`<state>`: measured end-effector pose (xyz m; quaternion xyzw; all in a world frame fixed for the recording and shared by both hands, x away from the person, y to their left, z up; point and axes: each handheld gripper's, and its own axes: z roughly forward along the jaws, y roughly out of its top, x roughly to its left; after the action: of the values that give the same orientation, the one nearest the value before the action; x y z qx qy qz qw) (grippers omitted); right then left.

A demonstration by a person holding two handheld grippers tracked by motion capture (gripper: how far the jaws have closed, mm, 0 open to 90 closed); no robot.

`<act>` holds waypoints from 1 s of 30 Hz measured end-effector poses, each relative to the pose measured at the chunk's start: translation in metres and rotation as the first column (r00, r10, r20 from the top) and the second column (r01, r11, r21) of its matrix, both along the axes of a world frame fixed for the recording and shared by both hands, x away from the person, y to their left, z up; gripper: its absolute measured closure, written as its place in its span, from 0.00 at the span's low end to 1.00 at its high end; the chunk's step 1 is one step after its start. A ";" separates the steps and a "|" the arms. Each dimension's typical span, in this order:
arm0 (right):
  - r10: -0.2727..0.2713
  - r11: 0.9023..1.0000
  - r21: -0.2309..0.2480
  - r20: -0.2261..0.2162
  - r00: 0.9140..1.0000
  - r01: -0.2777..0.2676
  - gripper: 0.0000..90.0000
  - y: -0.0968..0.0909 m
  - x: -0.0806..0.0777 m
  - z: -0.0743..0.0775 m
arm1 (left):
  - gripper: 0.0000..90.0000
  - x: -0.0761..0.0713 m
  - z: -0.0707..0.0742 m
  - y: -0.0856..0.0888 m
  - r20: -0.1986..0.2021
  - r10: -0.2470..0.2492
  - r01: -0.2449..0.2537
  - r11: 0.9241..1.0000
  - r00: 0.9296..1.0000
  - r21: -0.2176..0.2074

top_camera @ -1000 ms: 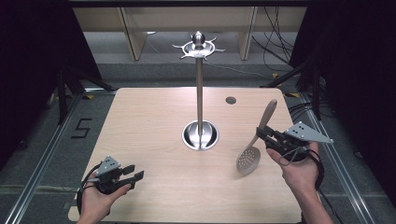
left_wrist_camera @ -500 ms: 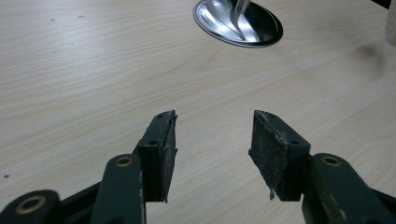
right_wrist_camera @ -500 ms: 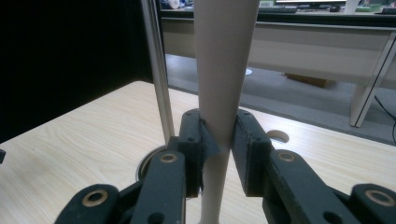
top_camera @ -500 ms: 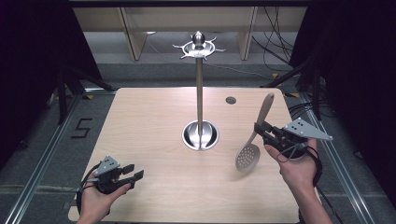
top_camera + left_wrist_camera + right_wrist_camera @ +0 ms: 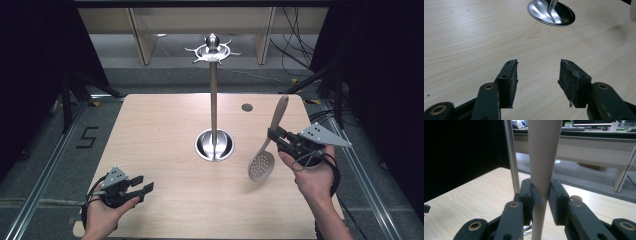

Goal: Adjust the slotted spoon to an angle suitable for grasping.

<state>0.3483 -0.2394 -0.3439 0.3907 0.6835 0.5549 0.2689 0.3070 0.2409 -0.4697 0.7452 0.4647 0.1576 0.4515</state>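
A beige slotted spoon (image 5: 262, 165) hangs head-down over the right side of the table, its handle (image 5: 544, 157) pointing up. My right gripper (image 5: 274, 136) is shut on the handle partway along, and both pads press it in the right gripper view (image 5: 541, 192). A tall metal stand (image 5: 214, 100) with a ring of hooks on top rises from a round base (image 5: 551, 12) at the table's middle. My left gripper (image 5: 145, 184) lies low at the near left corner; its jaws have just been opening and stand apart with only bare wood between them (image 5: 537, 72).
The stand's pole (image 5: 511, 152) rises just left of the spoon handle in the right gripper view. A small dark round spot (image 5: 246, 107) marks the table's far right. Beyond the far edge are shelving legs and cables; a "5" (image 5: 87, 136) is marked on the floor at the left.
My right gripper has lifted the spoon slightly and tipped its handle a little more upright. The left hand has stayed put.
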 end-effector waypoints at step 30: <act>0.017 1.000 -0.001 0.024 1.000 -0.016 0.83 0.023 0.007 0.010 | 0.53 -0.001 0.001 0.000 0.007 -0.002 0.002 1.000 1.000 0.007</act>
<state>0.3555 -0.2161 -0.3337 0.3782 0.6837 0.5614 0.2727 0.3064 0.2405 -0.4689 0.7468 0.4618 0.1613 0.4506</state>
